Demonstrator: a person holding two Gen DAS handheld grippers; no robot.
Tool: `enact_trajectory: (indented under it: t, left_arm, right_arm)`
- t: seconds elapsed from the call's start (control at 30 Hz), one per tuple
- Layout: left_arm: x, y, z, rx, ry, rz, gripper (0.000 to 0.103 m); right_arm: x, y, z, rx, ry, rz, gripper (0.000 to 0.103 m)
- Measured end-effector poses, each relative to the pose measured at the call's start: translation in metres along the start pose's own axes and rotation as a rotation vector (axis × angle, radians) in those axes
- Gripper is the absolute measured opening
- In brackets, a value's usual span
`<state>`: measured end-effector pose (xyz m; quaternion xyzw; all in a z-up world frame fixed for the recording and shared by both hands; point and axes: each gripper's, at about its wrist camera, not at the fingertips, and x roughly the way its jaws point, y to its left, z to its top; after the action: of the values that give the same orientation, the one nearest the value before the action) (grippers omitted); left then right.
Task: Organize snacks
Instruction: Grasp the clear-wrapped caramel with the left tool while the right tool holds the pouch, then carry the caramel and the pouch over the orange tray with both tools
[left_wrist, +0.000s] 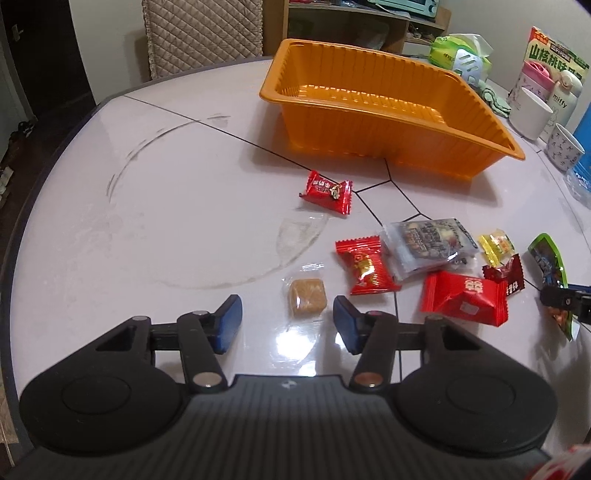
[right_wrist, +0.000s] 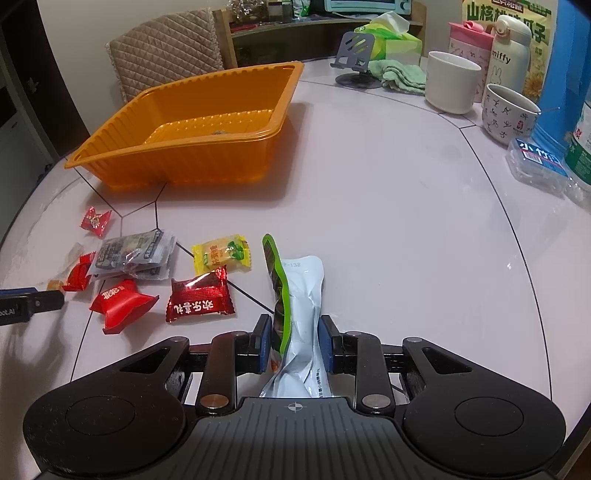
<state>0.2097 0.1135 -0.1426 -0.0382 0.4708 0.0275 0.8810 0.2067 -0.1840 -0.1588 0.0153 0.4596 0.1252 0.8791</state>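
An empty orange tray (left_wrist: 461, 107) (right_wrist: 122, 140) stands at the back of the white table. Several wrapped snacks lie in front of it: red candies (left_wrist: 327, 190) (left_wrist: 367, 267) (left_wrist: 463, 297), a grey packet (left_wrist: 424, 245), a yellow candy (right_wrist: 221, 254), a dark red one (right_wrist: 199, 297). My left gripper (left_wrist: 287, 325) is open, its pads either side of a brown cube candy in clear wrap (left_wrist: 308, 297). My right gripper (right_wrist: 294, 341) is shut on a green-edged silver snack pouch (right_wrist: 303, 295), also in the left wrist view (left_wrist: 548, 258).
Along the table's right side stand a white cup (right_wrist: 452, 81), a patterned mug (right_wrist: 508, 114), a miffy bottle (right_wrist: 509, 55), a phone stand (right_wrist: 354, 55), a green cloth (right_wrist: 400, 75), tissues and a clear box (right_wrist: 537, 164). A quilted chair (right_wrist: 166, 48) stands behind the tray.
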Motion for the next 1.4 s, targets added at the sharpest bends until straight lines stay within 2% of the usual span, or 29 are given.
enact_trajectory:
  t: [0.2,0.37,0.47,0.93,1.4]
  left_arm:
    - [0.003,-0.005,0.005,0.071,-0.011,0.001,0.050]
    - [0.007,-0.010,0.009,0.078,0.004,-0.012,0.029]
    - [0.006,-0.008,0.009,0.069,0.006,-0.015,0.020]
    - [-0.003,-0.003,0.001,0.050,0.017,-0.013,0.019]
    - [-0.024,-0.003,0.005,0.050,-0.023,-0.026,0.019]
  right_arm:
    - [0.001,0.002,0.000,-0.014,0.002,-0.002,0.028]
    - [0.001,0.001,0.000,-0.017,0.003,-0.001,0.028]
    - [0.001,0.001,0.000,-0.016,0.001,-0.002,0.028]
    - [0.001,0.001,0.000,-0.021,0.003,-0.002,0.028]
    - [-0.015,-0.002,0.006,-0.018,-0.028,0.042,0.027]
